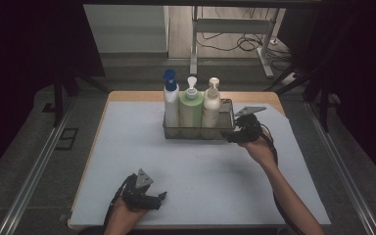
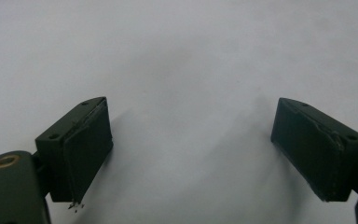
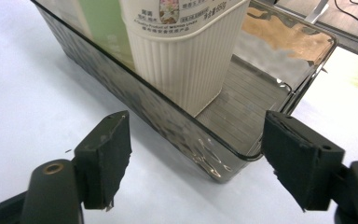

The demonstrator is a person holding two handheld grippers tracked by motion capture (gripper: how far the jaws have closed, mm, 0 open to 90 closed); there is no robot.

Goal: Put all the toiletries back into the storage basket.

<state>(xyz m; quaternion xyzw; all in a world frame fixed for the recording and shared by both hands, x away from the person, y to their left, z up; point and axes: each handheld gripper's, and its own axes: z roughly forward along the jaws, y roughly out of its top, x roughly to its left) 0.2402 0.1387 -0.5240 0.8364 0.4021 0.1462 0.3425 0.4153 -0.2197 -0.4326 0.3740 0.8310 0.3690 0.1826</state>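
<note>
Tray is the piece in play: a clear smoky plastic bin sitting mid-counter, toward the far edge, loaded with three pump bottles in a row.

Near to far:
- Left gripper rests low at the near edge of the counter, jaws spread wide, nothing between them, pads over bare surface in the left gripper view.
- Right gripper sits at the tray's near right corner. Jaws stand apart and straddle that corner in the right gripper view; pads are not pressing on the wall, so no grip.
- Inside the tray: cream bottle nearest the right gripper, green bottle in the middle, white bottle with blue pump at the far left end. The right end of the tray floor is bare.

Handling guess: the wall is thin, stiff and glossy, likely slippery under the pads. With three bottles the load is probably heavy and top-heavy, so tilting risks toppling them. Best hold looks like the rim at the short right end wall, pinched wall-thick, then slide rather than lift.
</note>
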